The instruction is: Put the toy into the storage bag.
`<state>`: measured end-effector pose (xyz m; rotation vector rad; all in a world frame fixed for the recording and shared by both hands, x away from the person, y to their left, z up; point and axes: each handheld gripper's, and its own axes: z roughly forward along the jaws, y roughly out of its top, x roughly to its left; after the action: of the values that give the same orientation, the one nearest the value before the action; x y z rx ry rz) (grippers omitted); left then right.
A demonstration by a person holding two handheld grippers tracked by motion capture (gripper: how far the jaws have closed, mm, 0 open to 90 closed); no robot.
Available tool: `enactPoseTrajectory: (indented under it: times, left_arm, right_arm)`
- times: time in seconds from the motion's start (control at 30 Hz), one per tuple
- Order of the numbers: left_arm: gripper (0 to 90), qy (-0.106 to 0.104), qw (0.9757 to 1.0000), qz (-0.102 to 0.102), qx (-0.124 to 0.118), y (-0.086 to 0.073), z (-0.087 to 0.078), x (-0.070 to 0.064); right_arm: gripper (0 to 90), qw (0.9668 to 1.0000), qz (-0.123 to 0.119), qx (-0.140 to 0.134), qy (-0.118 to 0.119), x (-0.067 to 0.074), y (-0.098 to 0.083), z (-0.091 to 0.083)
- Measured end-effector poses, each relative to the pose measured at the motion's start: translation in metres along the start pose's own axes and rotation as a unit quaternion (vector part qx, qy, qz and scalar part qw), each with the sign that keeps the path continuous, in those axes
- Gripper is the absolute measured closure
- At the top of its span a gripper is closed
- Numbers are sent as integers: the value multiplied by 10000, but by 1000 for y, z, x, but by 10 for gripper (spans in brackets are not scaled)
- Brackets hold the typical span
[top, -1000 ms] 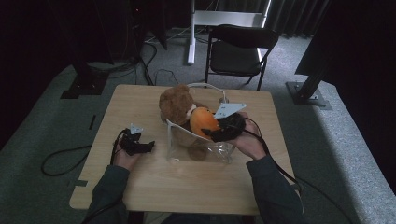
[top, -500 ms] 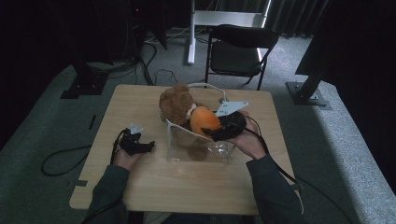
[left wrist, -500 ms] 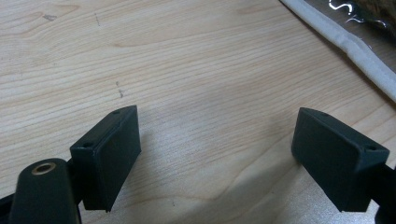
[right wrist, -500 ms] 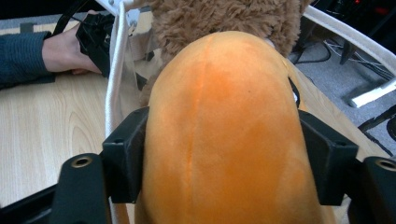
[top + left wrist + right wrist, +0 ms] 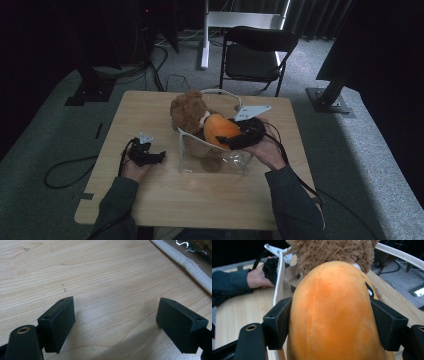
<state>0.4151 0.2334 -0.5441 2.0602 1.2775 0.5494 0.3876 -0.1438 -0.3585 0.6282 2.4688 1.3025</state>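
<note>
in the high view the right gripper (image 5: 231,140) is sitting right of the frame's middle, over a clear bag (image 5: 212,157) with a white rim, and an orange plush (image 5: 219,130) is lying between its 2 jaws. in the right gripper view the plush (image 5: 332,315) is filling the centre, and both black pads are touching its sides; the jaws have just been opening wider, yet the plush is looking held. a brown plush (image 5: 189,110) is standing just behind it, touching it. the left gripper (image 5: 159,157) is resting at the left of the bag on the table (image 5: 200,200). in the left gripper view its jaws are standing wide apart over bare wood (image 5: 105,285), gripping nothing.
</note>
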Motion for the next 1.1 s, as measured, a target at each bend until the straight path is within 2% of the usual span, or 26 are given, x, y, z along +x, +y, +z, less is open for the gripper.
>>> enactPoseTrajectory:
  times: [0.27, 0.73, 0.87, 1.0, 1.1]
  left_arm:
    - [161, 3, 10000, -5, -4, 0, 0, 0]
    - [161, 0, 10000, 1, 1, 0, 0, 0]
    - [161, 3, 10000, -4, 1, 0, 0, 0]
    - [161, 1, 10000, 0, 0, 0, 0, 0]
    - [161, 1, 10000, 0, 0, 0, 0, 0]
  right_arm:
    - [255, 9991, 231, -219, 283, -8, -5, -4]
    - [270, 9992, 138, -357, 153, -6, -7, -6]
    - [264, 9986, 216, -443, 170, -7, -8, -7]
    - [263, 9984, 216, -471, 223, -7, -8, -8]
    - [260, 9969, 332, -581, 403, -8, -8, -10]
